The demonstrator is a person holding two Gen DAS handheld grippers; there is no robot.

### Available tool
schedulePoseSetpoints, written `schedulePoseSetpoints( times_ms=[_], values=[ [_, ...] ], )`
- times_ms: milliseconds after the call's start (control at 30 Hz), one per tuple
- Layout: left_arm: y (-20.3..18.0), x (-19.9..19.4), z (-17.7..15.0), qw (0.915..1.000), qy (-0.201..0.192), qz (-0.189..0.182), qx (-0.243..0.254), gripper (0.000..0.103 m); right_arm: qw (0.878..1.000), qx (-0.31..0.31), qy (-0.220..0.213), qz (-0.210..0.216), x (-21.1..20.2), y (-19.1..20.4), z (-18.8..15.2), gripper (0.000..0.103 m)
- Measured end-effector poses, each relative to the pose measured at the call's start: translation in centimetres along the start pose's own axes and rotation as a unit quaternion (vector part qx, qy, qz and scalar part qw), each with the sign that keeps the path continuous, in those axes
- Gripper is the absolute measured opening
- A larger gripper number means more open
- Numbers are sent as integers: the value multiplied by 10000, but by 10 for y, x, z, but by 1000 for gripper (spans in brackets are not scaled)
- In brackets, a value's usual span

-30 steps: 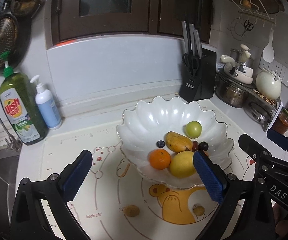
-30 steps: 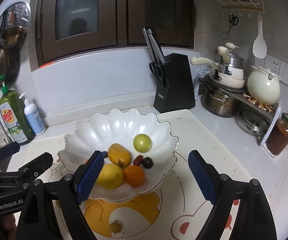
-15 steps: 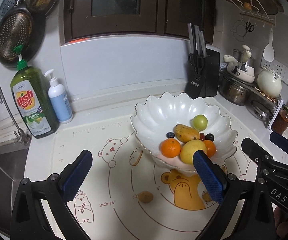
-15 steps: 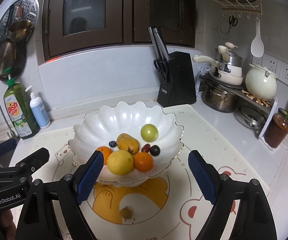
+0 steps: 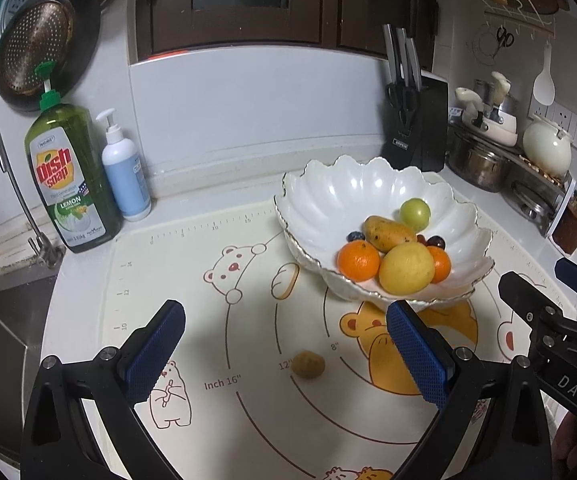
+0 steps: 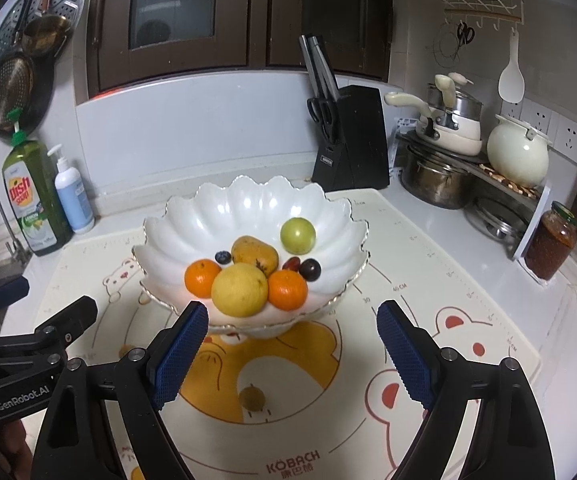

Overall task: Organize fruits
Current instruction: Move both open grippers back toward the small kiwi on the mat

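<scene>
A white scalloped bowl (image 5: 340,192) (image 6: 248,208) stands on the bear-print mat (image 5: 216,408) (image 6: 440,280). It holds a yellow lemon (image 6: 239,289), two oranges (image 6: 202,277), a mango (image 6: 254,255), a green fruit (image 6: 297,234), a blueberry and dark small fruits. A small brownish fruit (image 5: 308,365) lies loose on the mat between my left fingers. Another small fruit (image 6: 252,397) lies on the mat between my right fingers. My left gripper (image 5: 284,354) is open and empty. My right gripper (image 6: 293,354) is open and empty, in front of the bowl.
A green dish soap bottle (image 5: 68,180) and a white pump bottle (image 5: 124,172) stand at the back left by the sink tap (image 5: 16,196). A black knife block (image 6: 348,140), pots (image 6: 436,176), a white kettle (image 6: 518,156) and a jar (image 6: 550,240) stand at the right.
Both grippers have pulled back from the bowl. The left view has swung leftward, so the bowl sits further right. Both loose fruits lie unmoved on the mat.
</scene>
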State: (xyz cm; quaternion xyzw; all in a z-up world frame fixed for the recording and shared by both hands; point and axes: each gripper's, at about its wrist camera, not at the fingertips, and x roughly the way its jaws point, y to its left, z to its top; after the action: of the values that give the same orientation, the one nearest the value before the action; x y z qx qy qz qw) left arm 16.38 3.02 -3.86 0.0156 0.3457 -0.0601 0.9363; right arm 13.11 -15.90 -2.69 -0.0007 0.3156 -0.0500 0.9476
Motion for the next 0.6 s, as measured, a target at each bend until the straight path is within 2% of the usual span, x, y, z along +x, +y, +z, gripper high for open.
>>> schedulePoseSetpoints(
  times_ms=[333,600],
  values=[
    [-1,12,-15,9999,108,-9,112,101,9998,-47,185,-3,11,2,-18,87],
    [-6,25,-30,9991,271,-18,319,95,9994,-80,347,-9,20,2,-33,87]
  ],
)
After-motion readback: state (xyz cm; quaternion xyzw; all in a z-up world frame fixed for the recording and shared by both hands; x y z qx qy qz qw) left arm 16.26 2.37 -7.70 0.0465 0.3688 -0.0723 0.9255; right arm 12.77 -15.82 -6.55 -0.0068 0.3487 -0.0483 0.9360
